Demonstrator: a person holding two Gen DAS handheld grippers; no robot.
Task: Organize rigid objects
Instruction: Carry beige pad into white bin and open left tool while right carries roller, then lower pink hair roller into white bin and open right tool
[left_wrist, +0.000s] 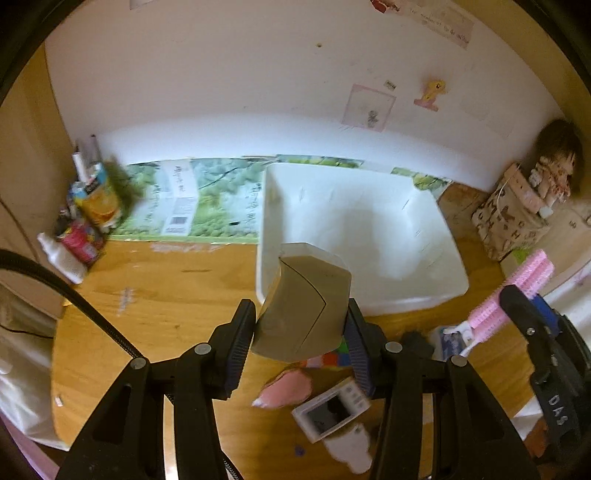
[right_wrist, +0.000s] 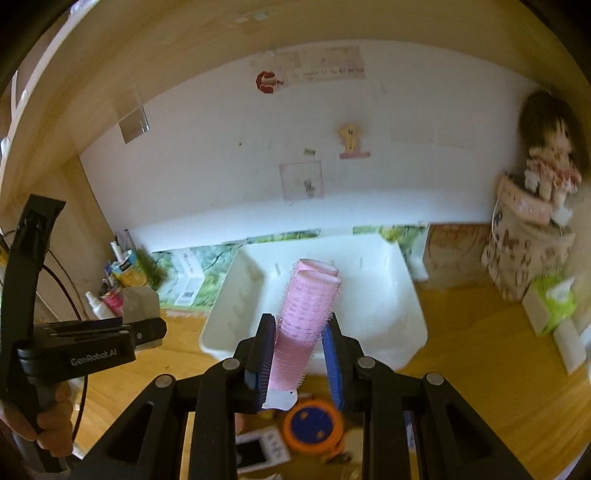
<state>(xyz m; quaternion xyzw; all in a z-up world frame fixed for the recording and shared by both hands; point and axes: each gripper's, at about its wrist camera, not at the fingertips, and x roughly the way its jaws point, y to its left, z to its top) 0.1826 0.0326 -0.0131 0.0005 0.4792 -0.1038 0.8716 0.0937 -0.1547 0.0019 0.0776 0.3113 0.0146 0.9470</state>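
Far left of the left gripper (left_wrist: 301, 332), bottles (left_wrist: 86, 218) crowd the desk's (left_wrist: 166, 295) corner. The left gripper is clenched on a grey block (left_wrist: 306, 302), both pads pressing its sides, and the block hangs above the near left corner of a white tray (left_wrist: 406, 229). Below the fingers lie a colour cube (left_wrist: 330, 359), a pink piece (left_wrist: 286, 387) and a small white device (left_wrist: 332, 408), all on the desk. To its right the right gripper (right_wrist: 300, 350) grips pink rollers (right_wrist: 306, 314), two tubes side by side, tilted up and forward with their far ends over the tray's near edge. Under it sit an orange-and-blue disc (right_wrist: 312, 424) and the white device. Far right, a doll (right_wrist: 550, 162) sits on a patterned bag (right_wrist: 524, 254), with a green box (right_wrist: 554, 299) just in front.
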